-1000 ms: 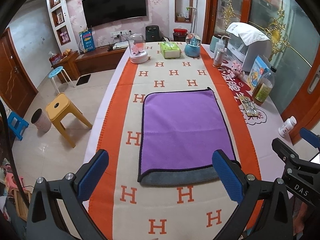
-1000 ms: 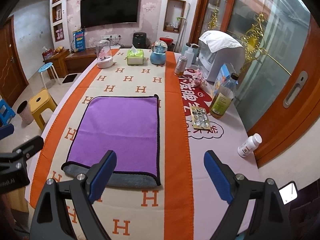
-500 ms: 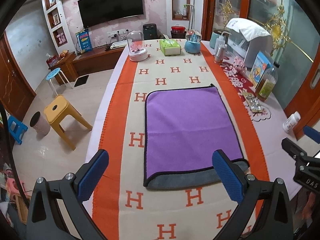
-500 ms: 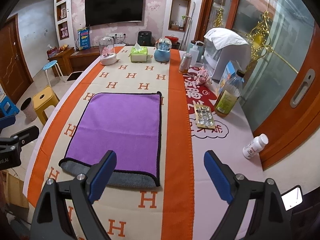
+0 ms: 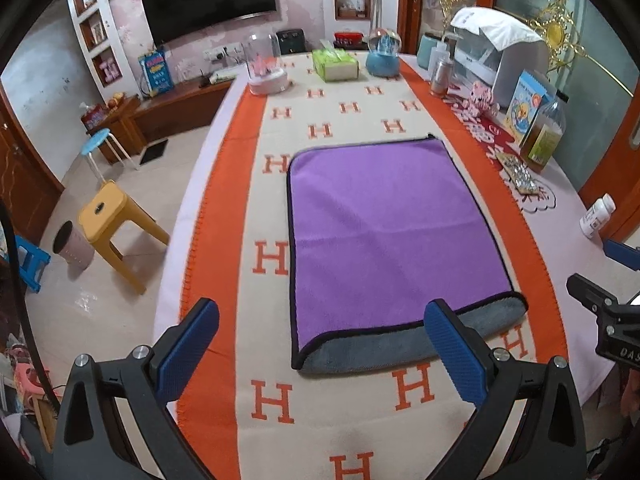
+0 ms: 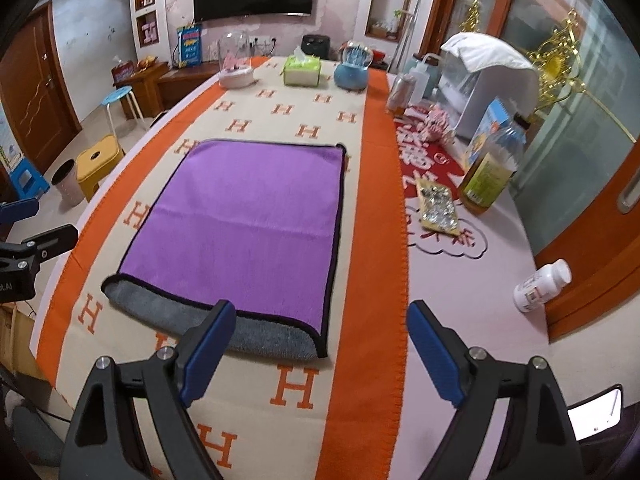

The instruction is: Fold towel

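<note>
Purple towel (image 5: 384, 232) (image 6: 248, 216) flat on the table, on the cream band of an orange-bordered blanket (image 5: 280, 400) (image 6: 296, 392) printed with H marks. Already doubled over: purple layer on top, grey underside showing as a strip along the near edge, black piping round the rim.

Left tongs (image 5: 322, 350) spread wide, blue pads well apart, gripping nothing; held above the table just short of the towel's near edge. Right pad overlaps the grey strip in view; contact cannot be told.

Right tongs (image 6: 320, 352) likewise spread wide and empty, above the blanket at the towel's near right corner. Left pad in front of the grey strip; contact cannot be told.

Along the table's far end: glass dome on a white base (image 5: 266, 66) (image 6: 236, 64), green tissue box (image 5: 334, 65) (image 6: 302, 70), blue snow globe (image 5: 383, 58) (image 6: 352, 68).

On the right side: oil bottle (image 5: 544, 136) (image 6: 490, 168), blister pack of pills (image 5: 520, 174) (image 6: 438, 208) beside it, white pill bottle (image 5: 597, 216) (image 6: 542, 286) lying nearer, well apart from the towel.

Yellow stool (image 5: 112, 224) (image 6: 98, 160) on the floor left of the table.
</note>
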`<state>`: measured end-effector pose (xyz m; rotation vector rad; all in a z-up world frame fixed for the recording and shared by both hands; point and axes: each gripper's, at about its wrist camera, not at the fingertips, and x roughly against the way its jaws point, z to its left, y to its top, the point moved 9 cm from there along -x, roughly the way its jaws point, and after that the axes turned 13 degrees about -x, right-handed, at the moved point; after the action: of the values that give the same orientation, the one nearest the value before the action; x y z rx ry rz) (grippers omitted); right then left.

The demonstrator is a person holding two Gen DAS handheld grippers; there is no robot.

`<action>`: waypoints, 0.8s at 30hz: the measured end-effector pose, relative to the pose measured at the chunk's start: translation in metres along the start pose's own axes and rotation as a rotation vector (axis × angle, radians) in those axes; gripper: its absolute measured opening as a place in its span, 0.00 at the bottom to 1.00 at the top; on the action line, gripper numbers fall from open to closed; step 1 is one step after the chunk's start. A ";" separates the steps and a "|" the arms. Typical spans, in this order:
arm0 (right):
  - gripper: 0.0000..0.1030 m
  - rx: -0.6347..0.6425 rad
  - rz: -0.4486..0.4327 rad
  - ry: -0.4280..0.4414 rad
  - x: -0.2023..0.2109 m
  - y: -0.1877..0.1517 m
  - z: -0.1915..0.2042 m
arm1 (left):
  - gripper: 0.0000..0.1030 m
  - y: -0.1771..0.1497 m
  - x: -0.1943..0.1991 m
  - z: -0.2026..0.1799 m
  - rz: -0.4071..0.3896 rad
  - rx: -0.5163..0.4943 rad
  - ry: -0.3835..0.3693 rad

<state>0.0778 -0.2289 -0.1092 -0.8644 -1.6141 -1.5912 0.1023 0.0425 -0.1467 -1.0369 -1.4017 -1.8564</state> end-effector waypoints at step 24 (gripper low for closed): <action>0.58 0.188 0.244 0.183 -0.097 -0.036 0.015 | 0.79 -0.057 -0.118 -0.007 0.218 -0.112 -0.230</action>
<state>0.0984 -0.2129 -0.2102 -0.7600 -1.4421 -1.2884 0.1157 0.0511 -0.2774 -1.4382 -1.2624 -1.7143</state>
